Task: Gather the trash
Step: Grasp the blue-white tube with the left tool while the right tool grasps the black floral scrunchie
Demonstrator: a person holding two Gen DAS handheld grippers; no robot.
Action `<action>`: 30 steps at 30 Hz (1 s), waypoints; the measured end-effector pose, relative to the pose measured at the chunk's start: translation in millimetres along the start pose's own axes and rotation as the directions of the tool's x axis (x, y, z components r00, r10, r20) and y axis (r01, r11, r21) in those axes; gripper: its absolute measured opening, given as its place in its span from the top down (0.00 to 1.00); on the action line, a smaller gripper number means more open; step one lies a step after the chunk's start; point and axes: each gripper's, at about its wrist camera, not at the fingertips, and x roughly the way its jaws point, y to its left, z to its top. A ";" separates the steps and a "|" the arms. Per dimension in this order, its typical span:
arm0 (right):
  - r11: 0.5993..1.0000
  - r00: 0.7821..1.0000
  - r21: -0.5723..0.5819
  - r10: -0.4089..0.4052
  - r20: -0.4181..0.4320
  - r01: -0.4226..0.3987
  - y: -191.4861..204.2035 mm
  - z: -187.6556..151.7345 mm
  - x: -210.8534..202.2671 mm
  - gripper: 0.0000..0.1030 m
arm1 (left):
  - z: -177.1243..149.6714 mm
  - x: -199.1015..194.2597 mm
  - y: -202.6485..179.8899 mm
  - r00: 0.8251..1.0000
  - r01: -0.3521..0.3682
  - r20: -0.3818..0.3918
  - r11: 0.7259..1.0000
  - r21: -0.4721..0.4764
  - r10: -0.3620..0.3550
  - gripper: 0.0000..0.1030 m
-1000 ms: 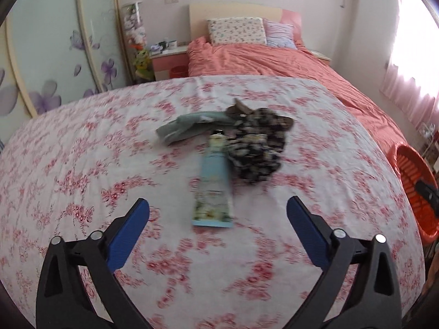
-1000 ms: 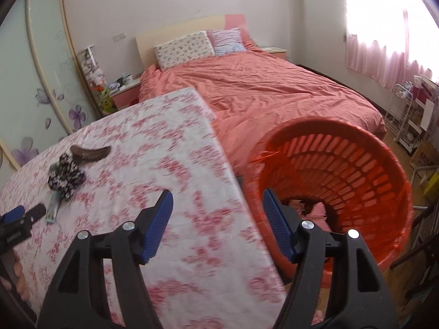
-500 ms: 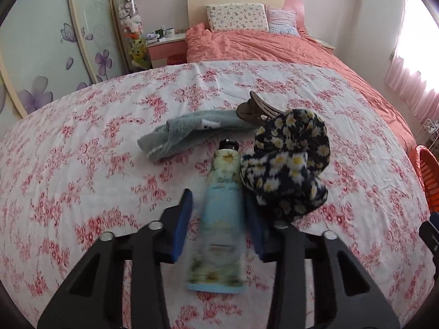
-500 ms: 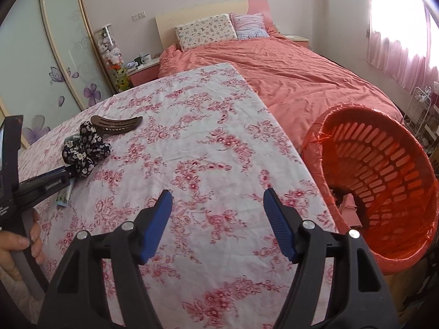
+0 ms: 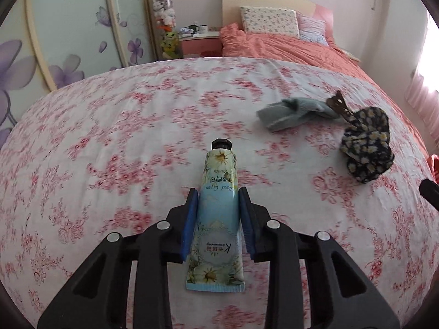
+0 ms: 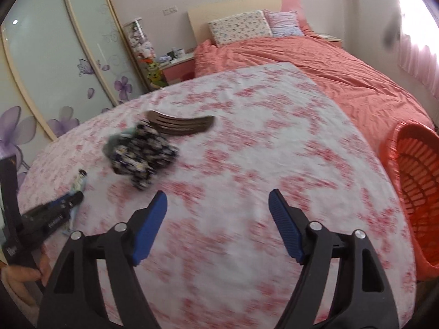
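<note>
The hand cream tube (image 5: pixel 218 219) is smooth, glossy plastic printed with daisies, its screw cap matt black. The left gripper (image 5: pixel 218 220) is matt black plastic with ribbed blue rubbery pads (image 5: pixel 190 222) and shiny metal rivets. The floral tablecloth (image 5: pixel 109 150) is matt woven cloth. The daisy-print scrunchie (image 5: pixel 366 150) is soft, gathered fabric; the pale blue sock (image 5: pixel 290 113) looks knitted. The brown hair clip (image 6: pixel 182 124) is semi-gloss plastic. The orange basket (image 6: pixel 411 170) is slotted, shiny plastic.

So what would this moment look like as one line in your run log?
left tongs: shut on tube | right tongs: open, empty, just widened | scrunchie, clip, sock: on table | basket: right
</note>
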 end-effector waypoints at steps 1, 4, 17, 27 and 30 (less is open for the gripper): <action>1.000 1.000 -0.001 0.015 0.004 -0.015 8.2 2.9 2.6 0.21 | 0.2 -0.7 1.4 1.000 0.004 0.000 1.000 -0.006 -0.004 0.70; 0.999 0.999 -0.015 0.036 0.021 -0.036 36.0 15.3 15.5 0.16 | 0.1 -0.7 1.6 1.000 0.008 0.000 1.000 -0.009 -0.008 0.70; 0.991 0.993 -0.105 -0.092 -0.079 0.084 62.7 22.5 71.9 0.78 | 0.1 -0.5 8.4 1.000 0.030 0.002 0.999 -0.027 -0.030 0.69; 0.976 0.977 -0.074 -0.209 -0.046 0.205 -8.4 -7.4 12.4 0.81 | -5.5 -6.2 -11.3 0.993 0.118 -0.001 0.993 0.008 -0.118 0.69; 0.969 0.969 -0.075 -0.241 -0.054 0.237 -21.8 -14.3 6.9 0.80 | -10.1 -8.9 -25.3 0.991 0.134 0.001 0.990 0.044 -0.135 0.69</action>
